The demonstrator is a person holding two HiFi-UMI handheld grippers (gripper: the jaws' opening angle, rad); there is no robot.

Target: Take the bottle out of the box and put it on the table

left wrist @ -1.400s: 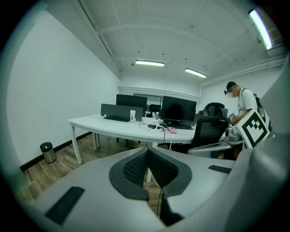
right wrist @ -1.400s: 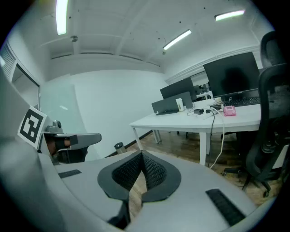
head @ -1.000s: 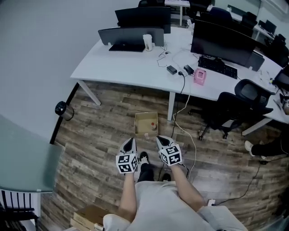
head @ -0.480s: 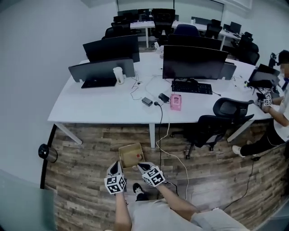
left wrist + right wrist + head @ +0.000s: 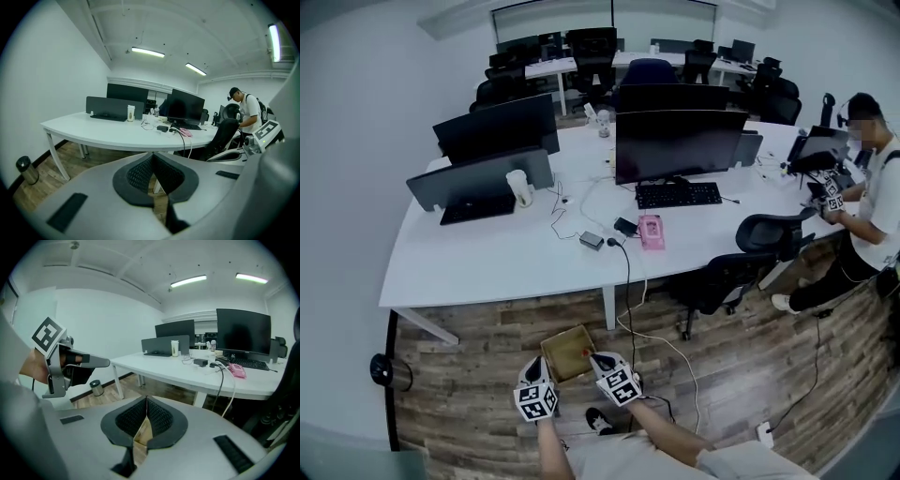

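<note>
Below table (image 5: 487,267) edge, box (image 5: 565,349) on open floor (image 5: 459,375), left tool (image 5: 534,369), right tool (image 5: 599,358), each pressed closed, perhaps overhanging

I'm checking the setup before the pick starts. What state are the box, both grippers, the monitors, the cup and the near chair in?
Box: on the floor, top open.
Left gripper: shut, nothing held.
Right gripper: shut, nothing held.
Monitors: screens dark.
Cup: upright on the table.
Office chair: unoccupied, at the table's edge.
</note>
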